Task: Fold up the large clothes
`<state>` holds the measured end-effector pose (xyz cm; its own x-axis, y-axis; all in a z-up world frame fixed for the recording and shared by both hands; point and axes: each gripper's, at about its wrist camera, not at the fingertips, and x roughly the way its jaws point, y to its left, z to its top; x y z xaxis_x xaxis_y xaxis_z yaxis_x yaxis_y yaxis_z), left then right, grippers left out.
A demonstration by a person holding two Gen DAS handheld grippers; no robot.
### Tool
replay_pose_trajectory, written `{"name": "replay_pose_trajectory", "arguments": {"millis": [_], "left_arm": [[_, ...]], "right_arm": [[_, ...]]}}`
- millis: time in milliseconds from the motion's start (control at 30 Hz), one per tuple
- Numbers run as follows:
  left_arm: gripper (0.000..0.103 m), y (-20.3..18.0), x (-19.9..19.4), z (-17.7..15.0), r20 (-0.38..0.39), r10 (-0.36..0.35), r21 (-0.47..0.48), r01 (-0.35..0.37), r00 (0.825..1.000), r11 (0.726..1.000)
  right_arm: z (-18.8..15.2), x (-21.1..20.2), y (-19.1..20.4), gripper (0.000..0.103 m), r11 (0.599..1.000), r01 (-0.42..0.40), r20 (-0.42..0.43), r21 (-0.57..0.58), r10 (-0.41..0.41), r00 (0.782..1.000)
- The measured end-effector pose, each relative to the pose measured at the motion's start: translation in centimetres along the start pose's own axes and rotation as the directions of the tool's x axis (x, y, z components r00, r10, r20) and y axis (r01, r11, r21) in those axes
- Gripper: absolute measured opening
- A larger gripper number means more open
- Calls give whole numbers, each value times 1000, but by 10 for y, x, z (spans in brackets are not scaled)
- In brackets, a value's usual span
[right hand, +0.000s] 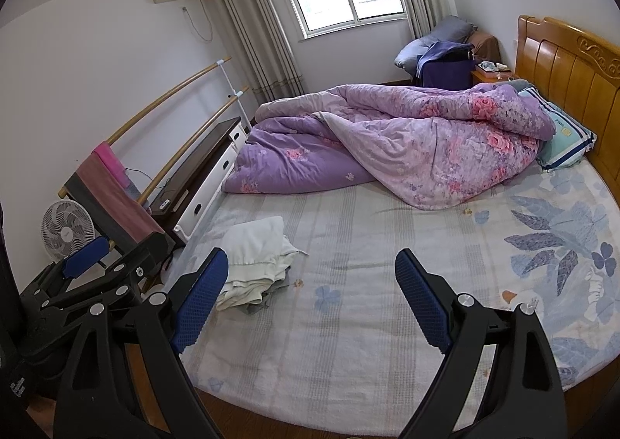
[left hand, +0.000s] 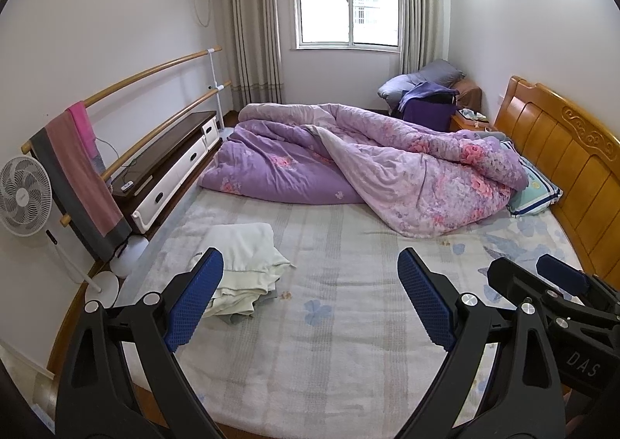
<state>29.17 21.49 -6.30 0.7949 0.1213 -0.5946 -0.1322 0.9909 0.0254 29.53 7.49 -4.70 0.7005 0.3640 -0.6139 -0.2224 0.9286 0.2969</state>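
A pale cream garment (left hand: 248, 260) lies loosely folded in a small pile on the left part of the bed (left hand: 348, 322); it also shows in the right wrist view (right hand: 257, 260). My left gripper (left hand: 310, 299) is open and empty, held above the bed's near edge, the pile just beyond its left finger. My right gripper (right hand: 310, 299) is open and empty too, held to the right of the left one. It shows at the right edge of the left wrist view (left hand: 558, 284).
A crumpled purple floral quilt (left hand: 368, 163) covers the far half of the bed. A pillow (left hand: 536, 190) lies by the wooden headboard (left hand: 562, 152). On the left stand a fan (left hand: 25, 196), a rail with hanging towels (left hand: 77, 175) and a low cabinet (left hand: 170, 163).
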Motion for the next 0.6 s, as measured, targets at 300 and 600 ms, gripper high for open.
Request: {"name": "replay_pose_trajectory", "arguments": {"millis": [300, 600], "left_arm": [[92, -14, 3, 0, 4, 11, 11, -11, 1000, 1000], [92, -17, 7, 2, -6, 10, 6, -10, 1000, 1000]], "right_arm": [[0, 3, -8, 85, 1000, 3, -12, 0, -3, 1000], [2, 6, -10, 85, 1000, 6, -21, -2, -6, 1000]]}}
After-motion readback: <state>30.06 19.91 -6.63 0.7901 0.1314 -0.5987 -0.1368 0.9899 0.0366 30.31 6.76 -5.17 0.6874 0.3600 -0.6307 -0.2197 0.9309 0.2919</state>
